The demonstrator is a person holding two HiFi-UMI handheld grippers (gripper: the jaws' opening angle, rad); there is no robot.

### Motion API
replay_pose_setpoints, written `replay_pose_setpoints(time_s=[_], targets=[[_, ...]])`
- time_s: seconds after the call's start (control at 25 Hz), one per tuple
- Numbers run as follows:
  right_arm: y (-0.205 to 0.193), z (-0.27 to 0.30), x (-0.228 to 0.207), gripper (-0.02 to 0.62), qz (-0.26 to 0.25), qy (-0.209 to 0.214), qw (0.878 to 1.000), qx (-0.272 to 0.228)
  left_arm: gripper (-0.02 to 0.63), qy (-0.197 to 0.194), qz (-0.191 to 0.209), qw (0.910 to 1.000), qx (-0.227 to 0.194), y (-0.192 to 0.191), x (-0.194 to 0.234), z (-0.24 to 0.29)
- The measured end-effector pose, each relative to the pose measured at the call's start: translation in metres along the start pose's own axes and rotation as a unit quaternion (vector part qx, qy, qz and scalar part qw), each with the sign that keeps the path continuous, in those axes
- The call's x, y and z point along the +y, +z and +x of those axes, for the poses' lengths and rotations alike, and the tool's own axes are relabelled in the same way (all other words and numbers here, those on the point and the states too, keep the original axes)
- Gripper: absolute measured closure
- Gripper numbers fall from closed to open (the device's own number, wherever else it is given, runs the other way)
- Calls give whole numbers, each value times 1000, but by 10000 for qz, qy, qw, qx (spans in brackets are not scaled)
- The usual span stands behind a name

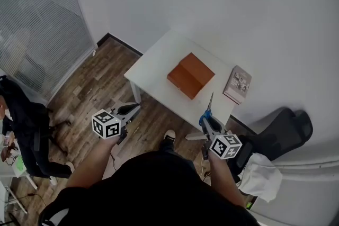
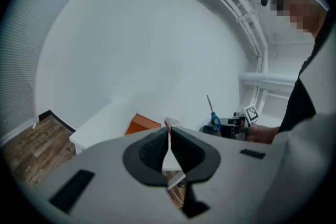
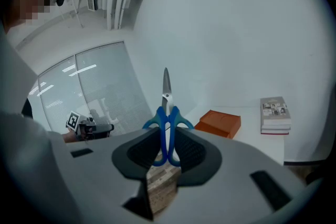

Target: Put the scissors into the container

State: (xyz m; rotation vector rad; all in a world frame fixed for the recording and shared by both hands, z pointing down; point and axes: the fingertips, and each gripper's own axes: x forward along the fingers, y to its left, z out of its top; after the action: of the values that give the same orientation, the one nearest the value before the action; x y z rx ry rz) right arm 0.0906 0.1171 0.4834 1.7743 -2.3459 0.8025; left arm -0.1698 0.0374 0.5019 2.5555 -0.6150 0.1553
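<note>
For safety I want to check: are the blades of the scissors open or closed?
Closed: the scissors show one single pointed tip, handles pressed together in the right claw.

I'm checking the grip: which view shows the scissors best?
The right gripper view: the scissors sit large and centred, blue handles clamped in the right tongs. The head view and left gripper view show them small and far.

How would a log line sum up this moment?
right tool: shut on scissors | left tool: shut, empty | orange container: on table
</note>
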Motion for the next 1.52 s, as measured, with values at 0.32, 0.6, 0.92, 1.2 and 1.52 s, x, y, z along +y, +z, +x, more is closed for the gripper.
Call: replay_pose_setpoints(time_s=[0.32, 0.6, 0.92, 1.2, 1.52], targets=[[17, 39, -27, 506, 160, 115, 9998, -22, 589, 260, -58, 9996, -14, 17, 33, 13], [32, 80, -56, 506, 205, 165, 9995, 161, 594, 311, -93, 9995, -28, 41, 56, 51], [57, 121, -88, 506, 159, 265, 9991, 306, 595, 586, -247, 9980, -17, 54, 86, 79], [79, 154, -109, 506, 113, 463, 9983, 346, 597, 799, -232, 9965, -23, 71, 100, 94], [101, 191, -133, 506, 121, 702, 9967, 385, 597, 1030, -167, 9945, -55, 96, 114, 118]])
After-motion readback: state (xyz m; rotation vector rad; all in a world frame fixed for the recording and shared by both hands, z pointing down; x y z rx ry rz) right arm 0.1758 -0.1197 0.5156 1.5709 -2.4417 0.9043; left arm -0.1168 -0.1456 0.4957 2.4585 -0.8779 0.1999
